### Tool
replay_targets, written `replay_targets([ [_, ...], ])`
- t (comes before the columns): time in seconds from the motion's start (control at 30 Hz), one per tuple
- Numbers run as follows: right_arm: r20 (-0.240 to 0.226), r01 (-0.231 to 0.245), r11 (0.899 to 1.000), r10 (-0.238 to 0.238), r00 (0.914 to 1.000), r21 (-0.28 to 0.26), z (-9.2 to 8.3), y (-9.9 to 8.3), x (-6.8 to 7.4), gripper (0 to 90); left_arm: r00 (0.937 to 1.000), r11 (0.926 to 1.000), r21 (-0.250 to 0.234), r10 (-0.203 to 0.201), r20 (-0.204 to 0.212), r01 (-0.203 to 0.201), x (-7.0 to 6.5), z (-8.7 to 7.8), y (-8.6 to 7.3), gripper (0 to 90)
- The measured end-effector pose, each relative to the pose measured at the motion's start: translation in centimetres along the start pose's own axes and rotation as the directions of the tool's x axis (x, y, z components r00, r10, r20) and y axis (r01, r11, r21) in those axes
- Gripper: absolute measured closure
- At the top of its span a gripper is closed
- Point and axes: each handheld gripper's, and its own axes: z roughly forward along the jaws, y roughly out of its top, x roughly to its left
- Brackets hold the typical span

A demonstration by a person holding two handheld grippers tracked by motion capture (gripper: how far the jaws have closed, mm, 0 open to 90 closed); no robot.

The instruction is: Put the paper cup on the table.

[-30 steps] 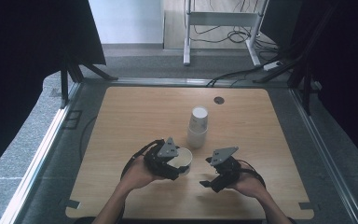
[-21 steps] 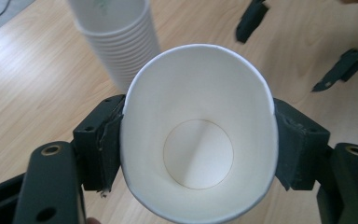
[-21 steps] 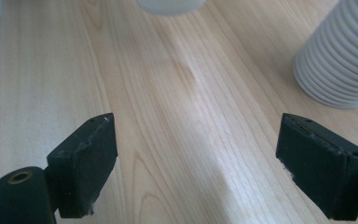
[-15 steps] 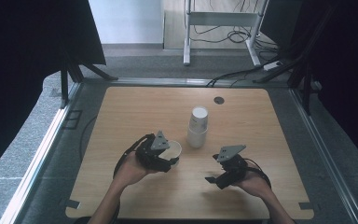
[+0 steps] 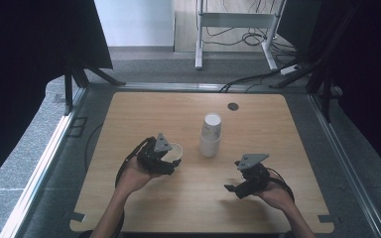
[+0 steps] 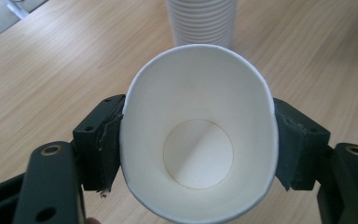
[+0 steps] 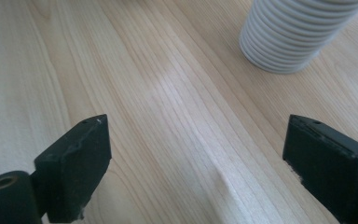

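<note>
A white paper cup lies on its side between the jaws of my left gripper, mouth toward that gripper's camera. The pads press on its sides and squeeze the rim into an oval. An upside-down stack of white cups stands mid-table, just right of the held cup. My right gripper hovers low over bare wood, right of and nearer than the stack. Its jaws have just been opening and nothing is between them.
The wooden table has a small dark round hole near its far edge. A metal frame and grey floor surround the table. Cables and a stand's legs lie beyond the far side.
My left gripper has carried the cup to the left, away from the stack's base. My right gripper has drifted to the right and its jaws stand wider.
</note>
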Motion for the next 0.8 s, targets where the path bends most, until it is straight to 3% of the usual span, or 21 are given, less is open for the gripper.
replay_targets([
  [0.43,0.044,-0.040,0.999,0.040,0.9982,0.003,0.4,-1.1,-1.1,0.0,0.9963,0.9977,0.044,-0.049,-0.070,0.052,1.4,1.7,-0.8,27.3],
  [0.8,0.049,-0.048,0.999,0.047,0.9976,0.015,0.8,-1.6,-1.4,0.0,0.9928,0.9950,0.060,-0.074,-0.094,0.080,2.0,3.1,-1.1,27.0],
])
